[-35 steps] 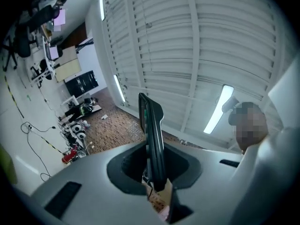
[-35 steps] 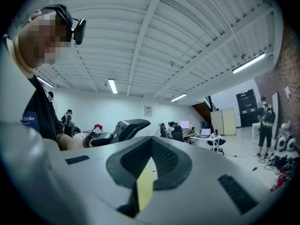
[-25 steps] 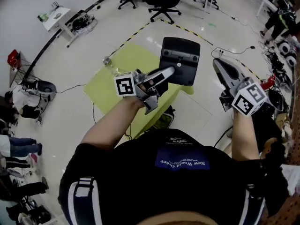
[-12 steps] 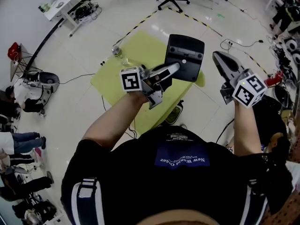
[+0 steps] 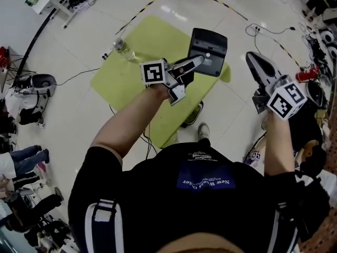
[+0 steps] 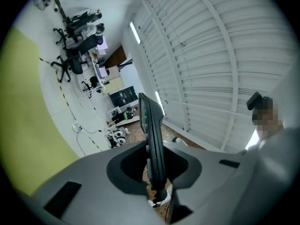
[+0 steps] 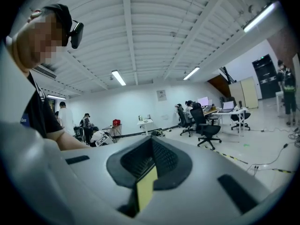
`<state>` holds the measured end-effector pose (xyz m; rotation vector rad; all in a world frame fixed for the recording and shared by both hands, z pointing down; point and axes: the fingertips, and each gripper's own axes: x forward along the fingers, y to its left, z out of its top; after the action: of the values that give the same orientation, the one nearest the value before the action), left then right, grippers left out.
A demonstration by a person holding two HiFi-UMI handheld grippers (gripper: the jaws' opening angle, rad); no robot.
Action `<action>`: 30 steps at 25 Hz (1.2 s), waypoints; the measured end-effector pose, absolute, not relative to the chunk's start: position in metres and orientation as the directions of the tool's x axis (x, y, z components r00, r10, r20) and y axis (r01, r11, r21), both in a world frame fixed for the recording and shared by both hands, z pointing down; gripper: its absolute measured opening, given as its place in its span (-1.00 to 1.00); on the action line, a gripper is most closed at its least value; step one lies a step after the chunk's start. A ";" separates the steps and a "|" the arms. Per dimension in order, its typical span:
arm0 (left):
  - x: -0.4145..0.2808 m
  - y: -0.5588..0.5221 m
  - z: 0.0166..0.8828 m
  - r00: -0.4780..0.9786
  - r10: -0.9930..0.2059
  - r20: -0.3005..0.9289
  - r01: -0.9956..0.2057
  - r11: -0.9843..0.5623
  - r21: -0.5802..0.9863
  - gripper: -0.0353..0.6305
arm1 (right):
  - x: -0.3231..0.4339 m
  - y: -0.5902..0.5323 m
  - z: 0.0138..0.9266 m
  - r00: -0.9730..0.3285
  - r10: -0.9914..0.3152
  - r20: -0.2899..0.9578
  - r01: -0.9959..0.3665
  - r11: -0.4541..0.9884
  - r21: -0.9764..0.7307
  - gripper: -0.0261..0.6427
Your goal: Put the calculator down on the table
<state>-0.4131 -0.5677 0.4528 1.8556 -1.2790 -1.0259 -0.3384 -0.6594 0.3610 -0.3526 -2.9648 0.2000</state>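
Note:
A black calculator hangs above the right end of the yellow-green table. My left gripper is shut on its near edge. In the left gripper view the calculator stands edge-on, clamped between the jaws of the left gripper. My right gripper is off the table's right side, above the floor, shut with nothing held. In the right gripper view the right gripper shows its ridged pads together, with a thin yellow sliver below them.
A clear bottle lies on the table's far left part beside small dark bits. Cables and striped tape cross the floor beyond. A red thing and clutter sit at right; people stand far left.
My left gripper has carried the calculator farther out over the table and lower. The right gripper has also sunk and shifted a little. Both grips look unchanged.

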 end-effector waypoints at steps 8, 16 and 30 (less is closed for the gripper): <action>-0.435 -0.648 0.582 0.250 -0.968 -0.018 -0.449 -0.132 0.884 -0.66 | -0.330 -0.701 0.438 -0.960 0.189 0.205 0.150 0.970 -0.193 -0.96; -0.436 -0.703 0.686 0.291 -0.939 0.184 -0.448 0.036 0.893 -0.66 | -0.309 -0.751 0.494 -0.960 0.141 0.242 0.081 0.966 -0.244 -0.96; -0.443 -0.697 0.749 0.277 -0.872 0.403 -0.423 0.265 0.866 -0.66 | -0.300 -0.762 0.509 -0.961 0.135 0.243 0.065 0.959 -0.276 -0.96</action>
<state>-0.4426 -0.6966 0.7493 1.3484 -1.3365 -0.4747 -0.3003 -0.7621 0.5094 -0.1482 -2.8491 0.3888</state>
